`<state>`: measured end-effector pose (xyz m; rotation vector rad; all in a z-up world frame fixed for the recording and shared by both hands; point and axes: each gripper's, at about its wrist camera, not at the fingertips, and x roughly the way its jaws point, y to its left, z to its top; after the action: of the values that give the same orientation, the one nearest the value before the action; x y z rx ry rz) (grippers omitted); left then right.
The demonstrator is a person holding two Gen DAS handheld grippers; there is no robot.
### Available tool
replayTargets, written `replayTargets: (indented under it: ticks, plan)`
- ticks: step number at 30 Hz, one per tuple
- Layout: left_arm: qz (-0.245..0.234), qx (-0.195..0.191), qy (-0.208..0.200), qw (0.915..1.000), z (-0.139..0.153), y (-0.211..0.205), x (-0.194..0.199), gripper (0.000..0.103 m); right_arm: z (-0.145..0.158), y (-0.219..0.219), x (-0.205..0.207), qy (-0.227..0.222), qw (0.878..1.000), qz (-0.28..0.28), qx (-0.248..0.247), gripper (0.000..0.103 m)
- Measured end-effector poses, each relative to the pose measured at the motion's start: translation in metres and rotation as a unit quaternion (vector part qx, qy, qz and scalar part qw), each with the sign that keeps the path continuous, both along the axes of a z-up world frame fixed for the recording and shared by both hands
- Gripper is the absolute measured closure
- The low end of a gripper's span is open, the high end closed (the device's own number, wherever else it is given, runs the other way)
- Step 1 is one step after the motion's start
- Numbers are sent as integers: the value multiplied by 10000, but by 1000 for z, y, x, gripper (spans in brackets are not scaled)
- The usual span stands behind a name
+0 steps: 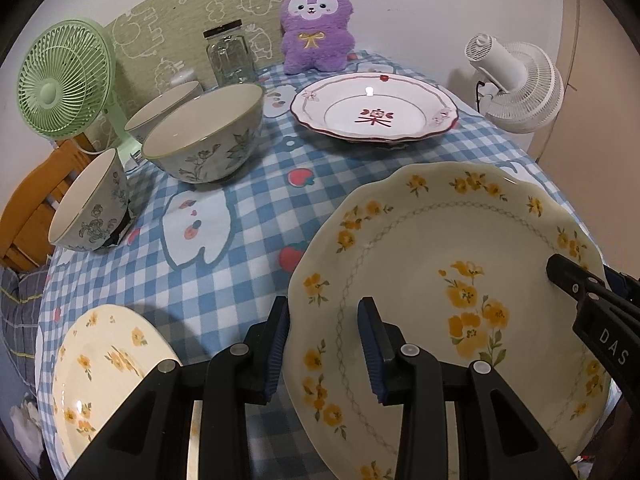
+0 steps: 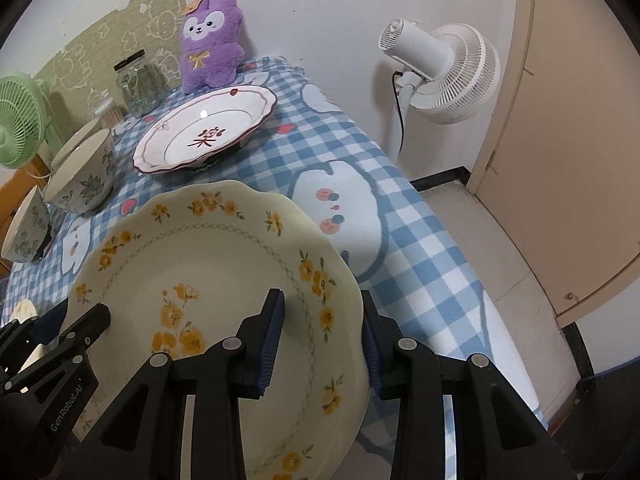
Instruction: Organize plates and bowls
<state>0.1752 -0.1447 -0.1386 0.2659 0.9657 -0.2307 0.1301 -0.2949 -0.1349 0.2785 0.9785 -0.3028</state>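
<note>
Cream porcelain with yellow flowers fills the near part of both wrist views: a large scalloped plate (image 1: pixel 440 300) is held tilted above the blue-checked cloth (image 1: pixel 248 216) of the desk, gripped at opposite edges. The left hand-held gripper (image 1: pixel 324 344) straddles the plate's left rim, one blue pad under the rim and one on the plate's face, jaws narrowed on it. The right hand-held gripper (image 2: pixel 320 340) holds the right rim the same way, one finger on the face and the other behind the edge. Beside the left gripper, low at the near left, a second cream plate with yellow flowers (image 1: pixel 104 376) lies on the cloth. Farther back sits a white plate with a red character (image 1: pixel 372 110), resting on another plate of which only the edge shows. To the left stand three floral bowls: a large one (image 1: pixel 208 136), one just behind it (image 1: pixel 160 110), and a smaller one (image 1: pixel 90 204) tilted at the desk's edge. A glass jar (image 1: pixel 230 56), a purple plush toy (image 1: pixel 314 28), a green fan (image 1: pixel 64 80) and a white fan (image 1: pixel 516 84) stand at the back.
</note>
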Motion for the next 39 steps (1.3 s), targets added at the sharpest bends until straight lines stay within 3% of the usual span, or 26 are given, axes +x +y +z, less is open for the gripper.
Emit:
replayTargets:
  ticks: [19, 20, 23, 26, 28, 29, 30, 33, 39]
  plan:
    - [234, -159, 35, 9996, 0, -7, -12, 69, -3, -13, -7, -24, 9998, 31, 209, 61]
    - [250, -209, 79, 9994, 0, -6, -12, 63, -3, -13, -6, -18, 9998, 18, 213, 61]
    - [281, -263, 111, 9992, 1, -5, -12, 57, -2, -14, -7, -77, 9997, -30, 220, 61]
    - [239, -224, 32, 9995, 4, -7, -15, 40, 3, -14, -8, -253, 9995, -15, 170, 60]
    - [214, -237, -13, 9995, 6, -7, -16, 38, 9, -9, -9, -356, 9993, 44, 60, 47]
    - [212, -257, -12, 9994, 8, -7, -17, 33, 11, -8, -9, -389, 9992, 75, 37, 29]
    - [224, -276, -20, 9994, 10, -5, -17, 31, 15, -5, -10, -481, 9988, 107, -41, 18]
    - [275, -324, -68, 9991, 15, -1, -17, 26, 26, 2, -15, -722, 9970, 138, -222, 16]
    - [324, -249, -194, 9990, 27, 6, -23, 17, 38, 10, -16, -696, 9972, 184, -186, 15]
